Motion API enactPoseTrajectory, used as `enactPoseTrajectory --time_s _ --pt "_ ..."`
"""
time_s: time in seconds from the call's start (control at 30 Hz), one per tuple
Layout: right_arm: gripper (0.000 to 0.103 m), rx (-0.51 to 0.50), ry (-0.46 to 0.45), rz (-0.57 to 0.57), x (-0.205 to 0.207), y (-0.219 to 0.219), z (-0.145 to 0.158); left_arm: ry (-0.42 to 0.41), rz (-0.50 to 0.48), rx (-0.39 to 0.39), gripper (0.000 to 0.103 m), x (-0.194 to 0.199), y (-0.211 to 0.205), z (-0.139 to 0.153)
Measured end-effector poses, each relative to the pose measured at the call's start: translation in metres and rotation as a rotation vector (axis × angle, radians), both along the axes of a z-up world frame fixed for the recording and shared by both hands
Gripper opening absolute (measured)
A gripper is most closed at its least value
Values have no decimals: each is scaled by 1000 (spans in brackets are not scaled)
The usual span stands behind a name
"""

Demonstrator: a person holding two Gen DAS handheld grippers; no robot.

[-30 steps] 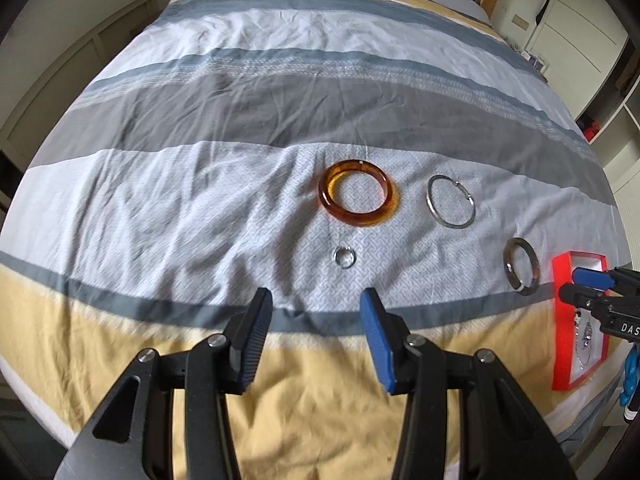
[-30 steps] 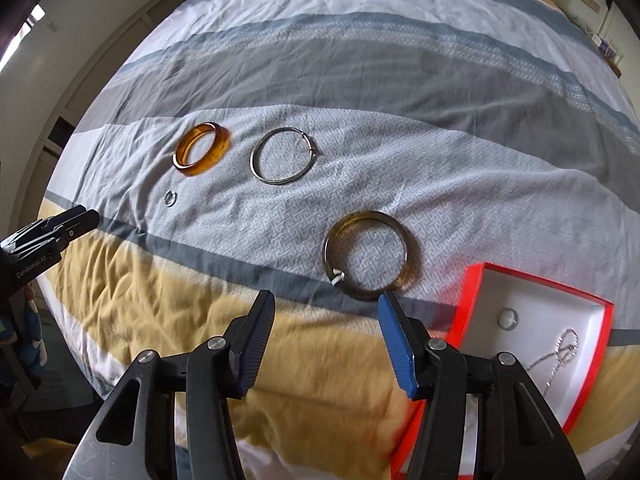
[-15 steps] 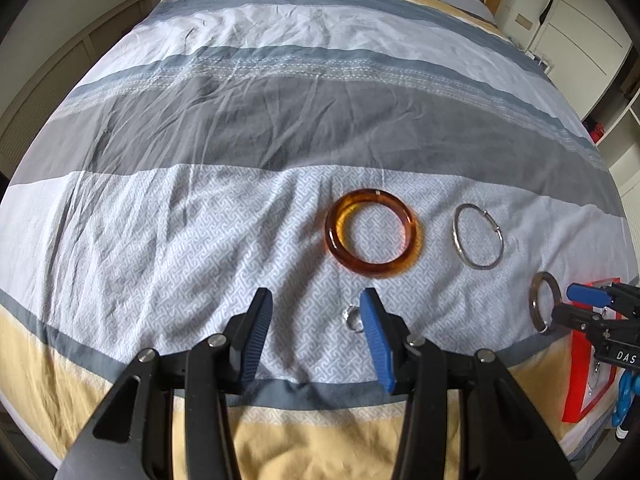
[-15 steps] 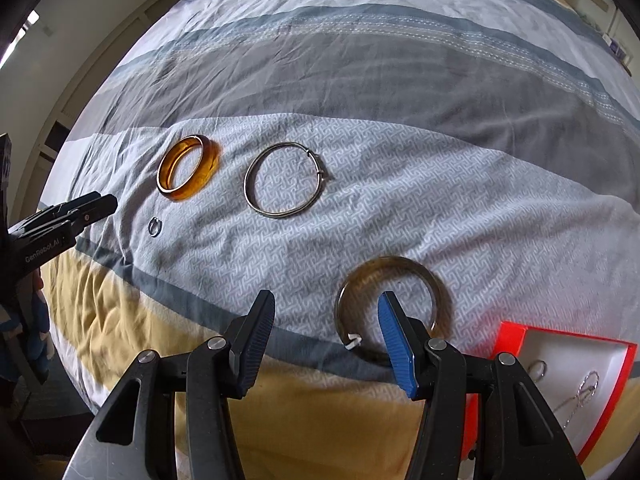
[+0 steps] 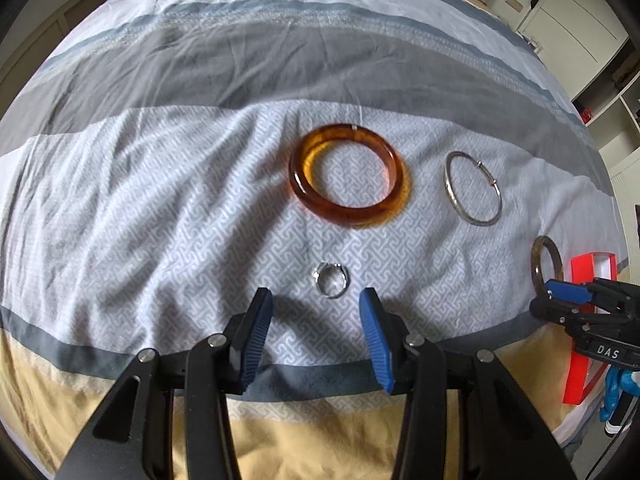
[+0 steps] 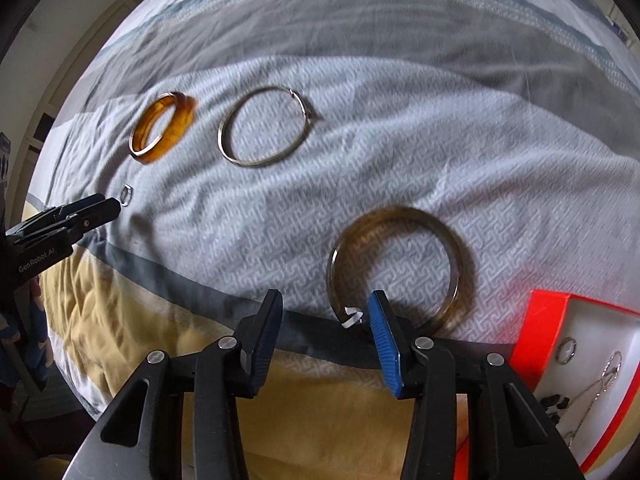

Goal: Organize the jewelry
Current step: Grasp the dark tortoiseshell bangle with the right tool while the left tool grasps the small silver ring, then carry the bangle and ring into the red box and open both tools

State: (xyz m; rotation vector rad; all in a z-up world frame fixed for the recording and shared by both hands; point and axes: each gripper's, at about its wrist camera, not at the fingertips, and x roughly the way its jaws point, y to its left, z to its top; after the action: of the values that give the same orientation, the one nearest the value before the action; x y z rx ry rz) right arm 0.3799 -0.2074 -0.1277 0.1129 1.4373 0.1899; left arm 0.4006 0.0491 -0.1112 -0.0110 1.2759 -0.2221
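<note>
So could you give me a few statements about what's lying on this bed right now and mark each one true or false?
1. The left gripper is open, with the small silver ring just ahead of its fingertips. True.
2. The amber bangle sits inside the red box. False: it lies on the bedspread.
3. The right gripper is shut on the dark bangle. False: it is open and holds nothing.
4. The red box already holds a ring. True.
5. The thin silver hoop lies between the two bangles. True.
</note>
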Motion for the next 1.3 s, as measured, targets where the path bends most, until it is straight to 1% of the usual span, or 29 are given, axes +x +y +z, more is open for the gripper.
enactPoseTrajectory --time_s 0.1,0.17,0.33,0.4,0.43,0.47,0.5,0.53,0.57,0.6,0.63,0.67,0.87,1.13,1.3 --pt "42 -3 8 -1 0 0 -7 11 -11 -1 42 3 -3 -7" --pt "38 -2 12 -1 1 1 -11 13 -10 1 38 5 -4 -12" --pt "37 16 23 -2 6 -1 -20 26 5 -3 31 13 -5 -21" --pt "37 34 32 -15 9 -4 -23 24 3 8 23 13 -7 -22" --pt "37 41 37 -20 13 -1 -26 23 -2 15 21 13 -9 -22" --pt "37 44 40 -22 14 -1 -27 23 -6 19 16 13 -10 -22" --pt "37 47 44 -23 15 -1 -29 24 -12 23 16 13 -12 -21" --pt "34 47 46 -22 16 -1 -29 24 -15 24 16 12 -13 -20" --pt "24 42 46 -19 17 -1 -29 26 -16 21 16 12 -14 -19" --pt "17 43 44 -16 18 -1 -28 28 -15 16 16 12 -15 -18" --pt "11 51 43 -13 18 -2 -26 26 -13 11 16 11 -15 -16" --pt "9 54 39 -9 19 -4 -23 24 -12 8 16 10 -16 -14" --pt "8 81 17 -4 8 -9 -4 1 -14 12 16 2 -23 5" --pt "8 133 -60 -27 -11 -16 43 -35 -41 23 16 -11 -25 38" --pt "8 145 -116 -30 -27 -28 74 -65 -90 21 16 -23 -46 66"
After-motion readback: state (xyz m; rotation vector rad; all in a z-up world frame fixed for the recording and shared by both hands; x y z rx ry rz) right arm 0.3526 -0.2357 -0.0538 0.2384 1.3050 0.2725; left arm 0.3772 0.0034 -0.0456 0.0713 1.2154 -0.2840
